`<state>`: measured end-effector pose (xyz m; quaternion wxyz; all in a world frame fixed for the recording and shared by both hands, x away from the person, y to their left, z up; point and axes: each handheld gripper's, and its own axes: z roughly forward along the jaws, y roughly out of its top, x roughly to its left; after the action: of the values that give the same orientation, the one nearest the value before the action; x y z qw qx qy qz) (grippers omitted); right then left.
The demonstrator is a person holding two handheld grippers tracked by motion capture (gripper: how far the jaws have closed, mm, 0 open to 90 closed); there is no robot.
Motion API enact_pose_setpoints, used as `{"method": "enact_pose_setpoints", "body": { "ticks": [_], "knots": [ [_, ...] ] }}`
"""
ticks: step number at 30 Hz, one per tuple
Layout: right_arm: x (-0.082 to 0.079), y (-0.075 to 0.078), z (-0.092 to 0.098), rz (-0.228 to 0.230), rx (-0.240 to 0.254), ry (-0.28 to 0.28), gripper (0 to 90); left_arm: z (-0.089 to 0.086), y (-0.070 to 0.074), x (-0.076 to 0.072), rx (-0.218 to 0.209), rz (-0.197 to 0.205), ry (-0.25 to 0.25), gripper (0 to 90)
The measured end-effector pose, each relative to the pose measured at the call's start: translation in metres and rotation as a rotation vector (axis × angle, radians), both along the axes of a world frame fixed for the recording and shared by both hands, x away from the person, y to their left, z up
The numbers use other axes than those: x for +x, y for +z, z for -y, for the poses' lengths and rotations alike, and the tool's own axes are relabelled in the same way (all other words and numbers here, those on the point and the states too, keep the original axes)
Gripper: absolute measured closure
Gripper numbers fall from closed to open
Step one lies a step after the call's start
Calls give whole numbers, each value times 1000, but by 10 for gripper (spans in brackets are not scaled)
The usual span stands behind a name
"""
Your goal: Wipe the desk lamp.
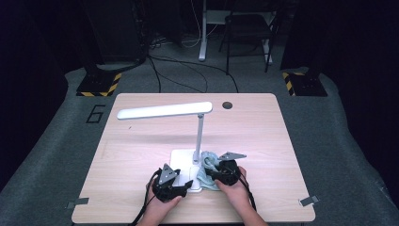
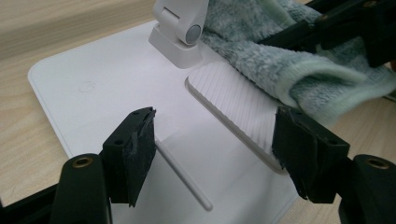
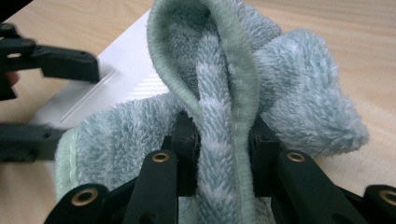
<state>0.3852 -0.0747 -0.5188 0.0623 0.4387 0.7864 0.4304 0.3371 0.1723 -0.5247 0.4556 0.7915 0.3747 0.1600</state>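
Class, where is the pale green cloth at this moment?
In the high view the cloth lies against the right side of the lamp base, pinched in the right gripper.

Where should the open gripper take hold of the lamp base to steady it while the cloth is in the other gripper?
Grip the lamp base at its thin near edge, coming in low and level from the person's side. The left gripper already hovers open over that flat plate. The hinge block and cloth, pinched by the right gripper, crowd the far side.

The cloth [image 3: 261, 107] hides the right tool's [image 3: 219, 140] pads and covers part of the lamp base [image 2: 116, 79].
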Motion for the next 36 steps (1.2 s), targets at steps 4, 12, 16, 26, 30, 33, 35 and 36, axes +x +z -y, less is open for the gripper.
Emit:
{"method": "enact_pose_setpoints", "body": {
  "ticks": [4, 12, 16, 26, 30, 33, 35, 36],
  "knots": [
    [-11, 0, 1, 4, -1, 24, 701, 0, 0, 0, 0, 0, 0, 302],
    [-35, 1, 6, -7, -7, 88, 700, 0, 0, 0, -1, -1, 1, 304],
    [-48, 1, 7, -11, -2, 118, 700, -1, 0, 0, -6, -1, 7, 316],
    [-58, 0, 2, 27, -23, 79, 684, -1, 0, 0, -2, -4, 2, 322],
    [-54, 0, 0, 37, -45, 73, 683, -1, 0, 0, -2, -4, 2, 322],
    [-48, 0, -1, 43, -44, 58, 682, -1, 0, 0, -4, -4, 3, 322],
    [-46, 0, -2, 42, -46, 40, 682, -1, 0, 0, -3, -4, 2, 322],
    [-43, 0, -2, 52, -50, 42, 683, -1, 0, 0, -5, -4, 2, 322]
  ]
}}
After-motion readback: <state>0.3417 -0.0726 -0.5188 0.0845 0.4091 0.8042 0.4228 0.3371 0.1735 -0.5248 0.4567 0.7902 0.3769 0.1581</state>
